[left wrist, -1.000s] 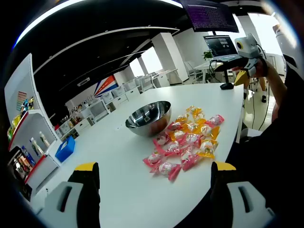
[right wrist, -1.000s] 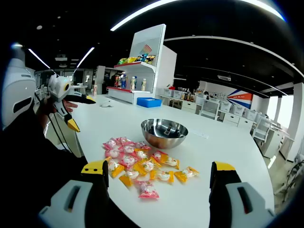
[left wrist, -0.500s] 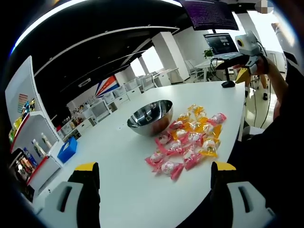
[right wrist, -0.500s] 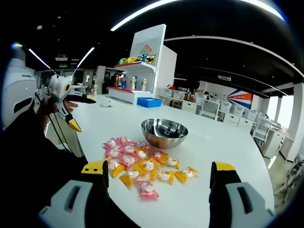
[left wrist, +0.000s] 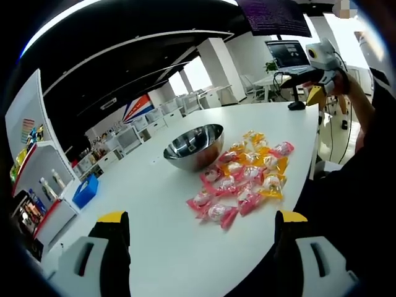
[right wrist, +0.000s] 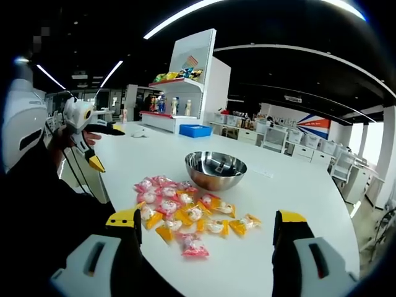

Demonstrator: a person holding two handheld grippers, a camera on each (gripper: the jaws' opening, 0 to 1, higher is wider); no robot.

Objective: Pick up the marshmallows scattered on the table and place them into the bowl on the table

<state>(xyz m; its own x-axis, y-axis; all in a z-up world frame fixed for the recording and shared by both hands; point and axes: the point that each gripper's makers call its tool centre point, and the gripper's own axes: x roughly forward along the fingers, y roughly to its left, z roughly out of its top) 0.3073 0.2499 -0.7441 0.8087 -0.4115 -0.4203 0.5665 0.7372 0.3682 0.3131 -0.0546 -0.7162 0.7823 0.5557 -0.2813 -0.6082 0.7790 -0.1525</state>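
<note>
Wrapped marshmallows (left wrist: 244, 176) (right wrist: 183, 210) lie clustered on the white table (left wrist: 161, 229) just beside the steel bowl (left wrist: 193, 146) (right wrist: 215, 170). Left gripper (left wrist: 198, 238) and right gripper (right wrist: 206, 238) hover spread and empty, well short of the bowl.

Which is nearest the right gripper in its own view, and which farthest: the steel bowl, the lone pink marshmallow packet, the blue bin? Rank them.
1. Lone pink marshmallow packet, just ahead between the jaws.
2. Steel bowl, mid-table beyond the pile.
3. Blue bin, far end by the shelf.
</note>
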